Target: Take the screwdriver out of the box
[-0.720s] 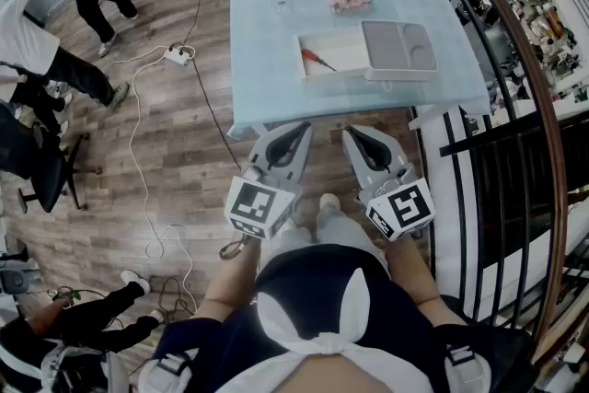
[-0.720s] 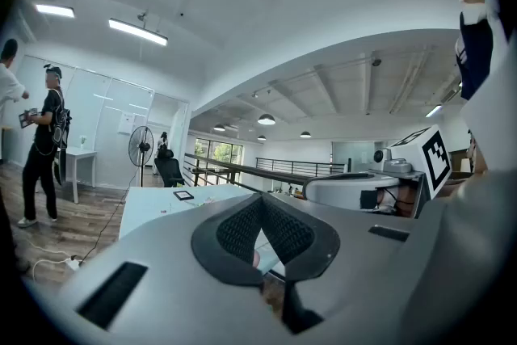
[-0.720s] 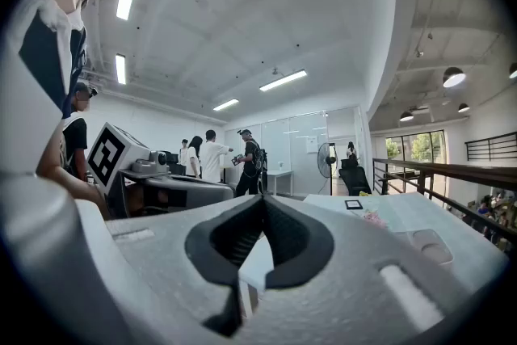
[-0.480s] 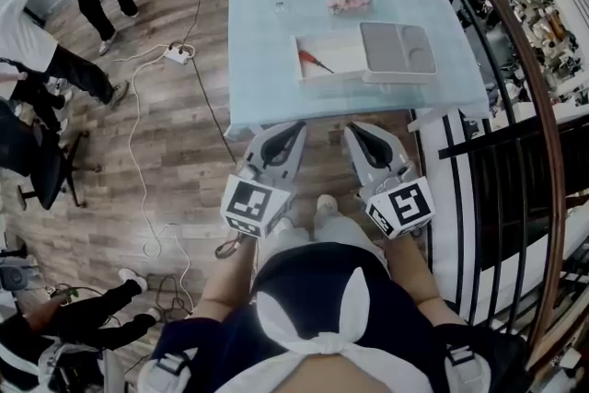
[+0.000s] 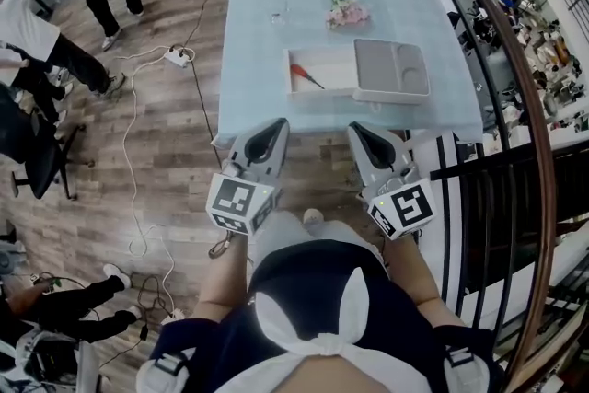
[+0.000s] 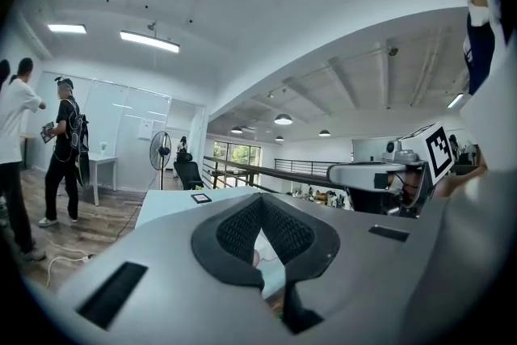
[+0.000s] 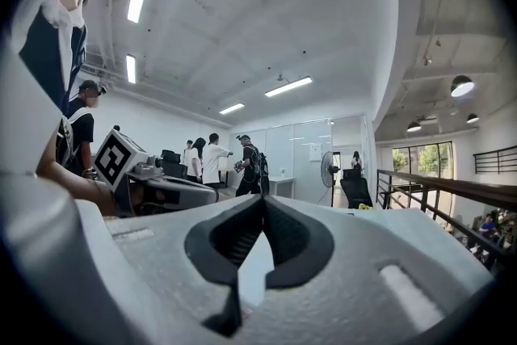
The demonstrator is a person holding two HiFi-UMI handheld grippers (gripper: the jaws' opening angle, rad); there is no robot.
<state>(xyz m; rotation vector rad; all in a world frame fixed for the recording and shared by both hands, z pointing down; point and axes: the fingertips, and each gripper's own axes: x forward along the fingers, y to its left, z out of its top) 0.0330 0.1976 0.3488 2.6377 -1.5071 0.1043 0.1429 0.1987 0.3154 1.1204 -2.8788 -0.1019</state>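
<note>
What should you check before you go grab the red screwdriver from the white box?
1. Box open: ok. The lid lies beside the box.
2. Screwdriver in sight: ok, it lies inside the box.
3. Grippers at the box: not ok. The left gripper and right gripper are back by the table's near edge.
4. Jaws ready to grab: not ok, both are shut and empty.
5. Path clear: ok. The flowers lie beyond the box.
</note>
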